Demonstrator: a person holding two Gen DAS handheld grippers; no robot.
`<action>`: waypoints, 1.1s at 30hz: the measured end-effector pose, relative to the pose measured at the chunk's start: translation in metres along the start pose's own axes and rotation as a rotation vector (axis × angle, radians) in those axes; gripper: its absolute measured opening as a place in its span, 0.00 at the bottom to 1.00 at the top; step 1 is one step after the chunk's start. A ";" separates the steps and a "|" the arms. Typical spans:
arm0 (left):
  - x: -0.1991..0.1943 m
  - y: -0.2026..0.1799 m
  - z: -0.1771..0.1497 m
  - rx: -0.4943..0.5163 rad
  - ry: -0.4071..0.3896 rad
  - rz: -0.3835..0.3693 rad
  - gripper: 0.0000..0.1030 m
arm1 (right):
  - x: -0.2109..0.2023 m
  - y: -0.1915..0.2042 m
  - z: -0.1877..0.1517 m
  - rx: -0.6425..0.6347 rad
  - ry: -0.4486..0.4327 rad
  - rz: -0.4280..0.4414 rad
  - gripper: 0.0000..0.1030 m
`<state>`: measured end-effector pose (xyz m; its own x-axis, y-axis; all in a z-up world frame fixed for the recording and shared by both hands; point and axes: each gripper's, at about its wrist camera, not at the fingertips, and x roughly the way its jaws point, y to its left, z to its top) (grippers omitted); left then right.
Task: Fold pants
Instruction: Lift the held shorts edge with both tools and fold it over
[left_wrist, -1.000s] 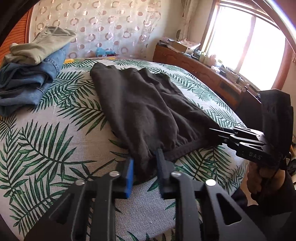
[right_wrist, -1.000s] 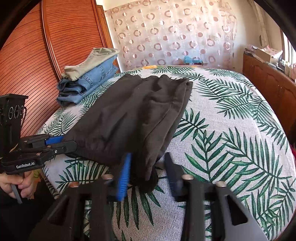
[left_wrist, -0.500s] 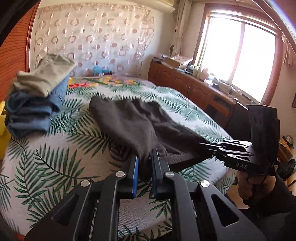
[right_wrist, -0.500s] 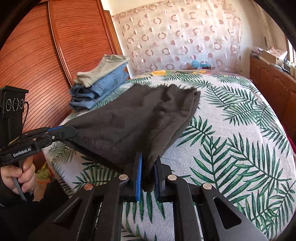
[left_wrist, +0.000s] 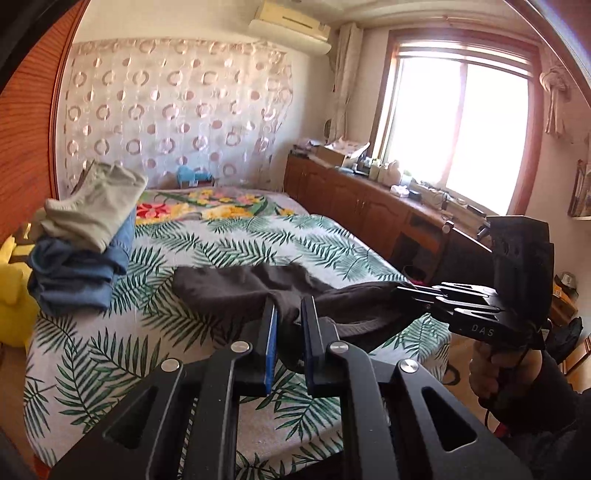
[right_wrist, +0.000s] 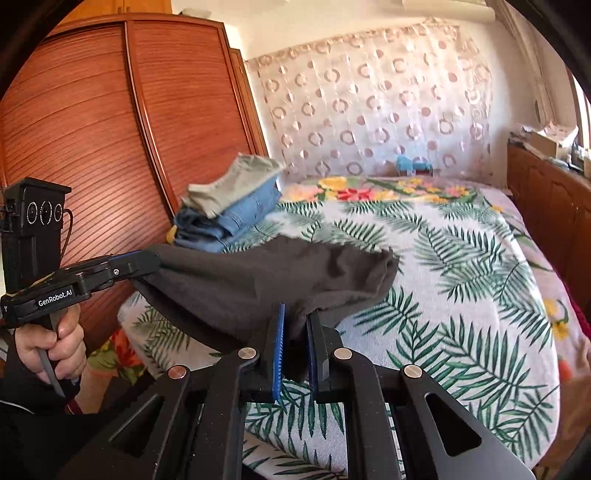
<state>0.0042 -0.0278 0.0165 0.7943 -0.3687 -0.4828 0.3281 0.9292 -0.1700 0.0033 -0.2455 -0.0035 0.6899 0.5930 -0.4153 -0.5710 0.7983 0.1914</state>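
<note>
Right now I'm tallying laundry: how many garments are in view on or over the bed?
3. Dark pants held up over the bed's near edge; blue jeans folded at the far left by the wardrobe; a beige garment on top of the jeans. More may hide within that stack.

The pants (right_wrist: 266, 280) are soft matt dark cloth with a faintly fuzzy nap. The bed (right_wrist: 461, 280) wears a woven, leaf-printed cover. Folded jeans (right_wrist: 236, 221) are coarse blue denim. The wardrobe (right_wrist: 92, 147) is ribbed, glossy reddish wood. Each tool (left_wrist: 288, 325) is matt black plastic with shiny metal rivets.
</note>
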 end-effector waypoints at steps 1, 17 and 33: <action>-0.003 -0.001 0.002 0.001 -0.007 -0.003 0.13 | -0.003 0.000 0.001 -0.003 -0.006 0.003 0.10; 0.002 0.002 -0.002 0.008 0.008 0.014 0.13 | -0.016 -0.001 0.001 -0.033 -0.053 -0.001 0.10; 0.055 0.027 0.012 -0.022 0.059 0.051 0.13 | 0.056 -0.017 0.031 -0.025 0.008 -0.076 0.09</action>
<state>0.0625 -0.0234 -0.0046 0.7777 -0.3196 -0.5414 0.2761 0.9473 -0.1625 0.0653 -0.2224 -0.0021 0.7281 0.5295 -0.4354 -0.5278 0.8383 0.1368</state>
